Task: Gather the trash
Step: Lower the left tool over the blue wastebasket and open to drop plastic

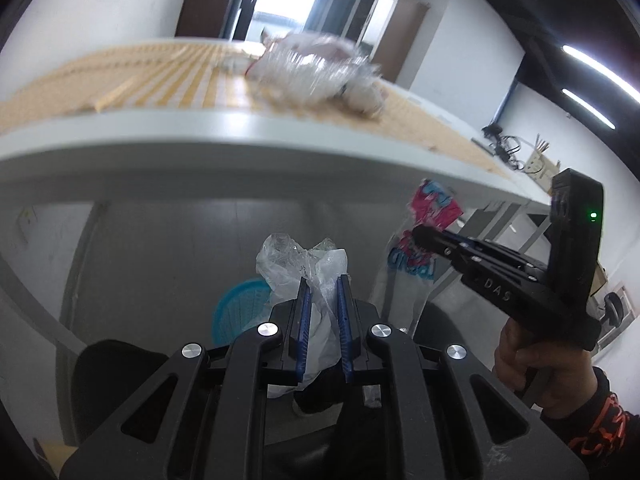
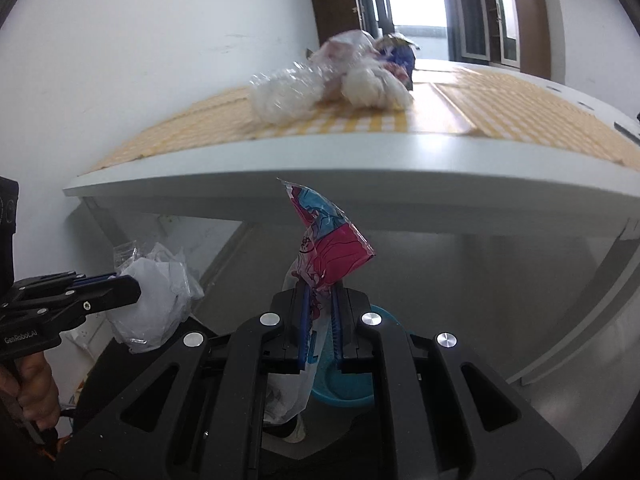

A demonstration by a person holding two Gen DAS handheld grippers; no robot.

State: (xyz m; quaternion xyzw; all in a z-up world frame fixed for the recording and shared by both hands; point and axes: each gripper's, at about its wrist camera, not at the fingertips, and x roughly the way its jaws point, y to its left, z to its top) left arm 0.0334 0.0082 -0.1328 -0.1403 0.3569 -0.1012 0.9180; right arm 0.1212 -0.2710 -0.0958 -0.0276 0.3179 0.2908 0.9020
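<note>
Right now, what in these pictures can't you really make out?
- Trash pile on the table: blurred in the left view, so single pieces run together.
- Blue basket: half hidden behind the left gripper and its clear bag; contents unseen.
- Pink wrapper in the right gripper: crumpled, print unreadable.
- Floor below: blocked by both grippers.

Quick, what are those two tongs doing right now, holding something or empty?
Left tongs: closed on a clear plastic bag.
Right tongs: closed on a pink-and-blue wrapper.
</note>
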